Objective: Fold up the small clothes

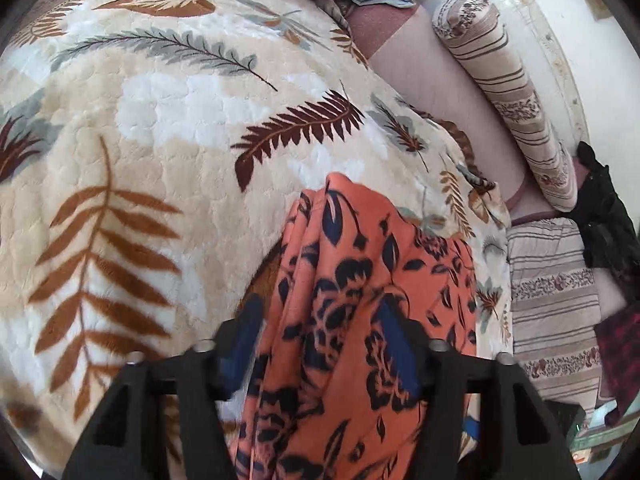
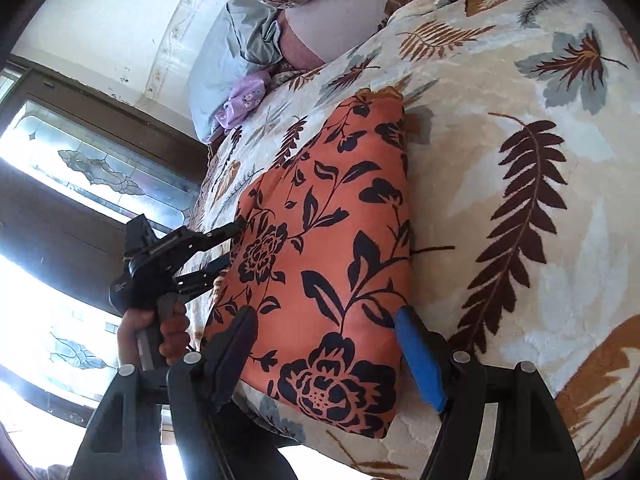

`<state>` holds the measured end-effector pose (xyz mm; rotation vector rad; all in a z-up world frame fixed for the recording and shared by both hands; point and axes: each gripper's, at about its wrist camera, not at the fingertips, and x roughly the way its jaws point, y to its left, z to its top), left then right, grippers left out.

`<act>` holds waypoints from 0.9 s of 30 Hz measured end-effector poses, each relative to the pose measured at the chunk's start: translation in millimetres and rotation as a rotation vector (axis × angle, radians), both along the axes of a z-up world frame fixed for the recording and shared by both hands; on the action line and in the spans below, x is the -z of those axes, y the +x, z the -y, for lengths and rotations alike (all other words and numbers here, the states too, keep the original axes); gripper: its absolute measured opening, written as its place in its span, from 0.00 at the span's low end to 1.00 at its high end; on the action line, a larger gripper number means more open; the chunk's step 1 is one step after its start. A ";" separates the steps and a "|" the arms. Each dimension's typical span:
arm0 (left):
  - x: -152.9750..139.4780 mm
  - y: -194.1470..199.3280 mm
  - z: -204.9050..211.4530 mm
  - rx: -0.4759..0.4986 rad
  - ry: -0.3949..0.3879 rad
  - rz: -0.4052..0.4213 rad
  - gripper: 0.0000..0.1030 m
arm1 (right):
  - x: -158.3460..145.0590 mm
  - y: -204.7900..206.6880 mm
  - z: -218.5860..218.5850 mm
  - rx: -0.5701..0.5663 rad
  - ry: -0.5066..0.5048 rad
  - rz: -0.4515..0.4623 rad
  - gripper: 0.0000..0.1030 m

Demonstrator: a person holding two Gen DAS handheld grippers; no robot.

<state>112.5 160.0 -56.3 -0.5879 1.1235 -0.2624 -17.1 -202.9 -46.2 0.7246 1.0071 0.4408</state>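
Right wrist alone shows hand (image 2: 154, 330) gripping left tool (image 2: 236, 242); both tools spread astride orange garment (image 2: 328, 248).

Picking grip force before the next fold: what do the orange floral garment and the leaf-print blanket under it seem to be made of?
Orange floral garment: looks like thin, smooth woven fabric, matte with a slight sheen; it drapes in soft narrow folds in the left wrist view. Possibly rayon or polyester, hard to tell.
Leaf-print blanket: looks like thick plush fleece; fuzzy nap and an embossed, pebbled surface show.

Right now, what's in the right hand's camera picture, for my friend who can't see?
An orange cloth with dark flowers lies folded on a leaf-print blanket. The right gripper straddles its near end, and the left gripper reaches its far edge.
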 end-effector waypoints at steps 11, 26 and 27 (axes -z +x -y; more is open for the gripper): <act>22.1 -40.7 35.7 0.127 0.278 0.075 0.84 | 44.2 44.0 7.6 0.061 0.160 -0.134 0.72; 14.8 -41.4 44.6 0.126 0.367 0.092 0.86 | 42.2 50.9 -11.0 0.022 0.059 -0.141 0.72; 13.6 -42.0 45.5 0.127 0.372 0.093 0.86 | 41.8 51.4 -12.4 0.022 0.056 -0.142 0.72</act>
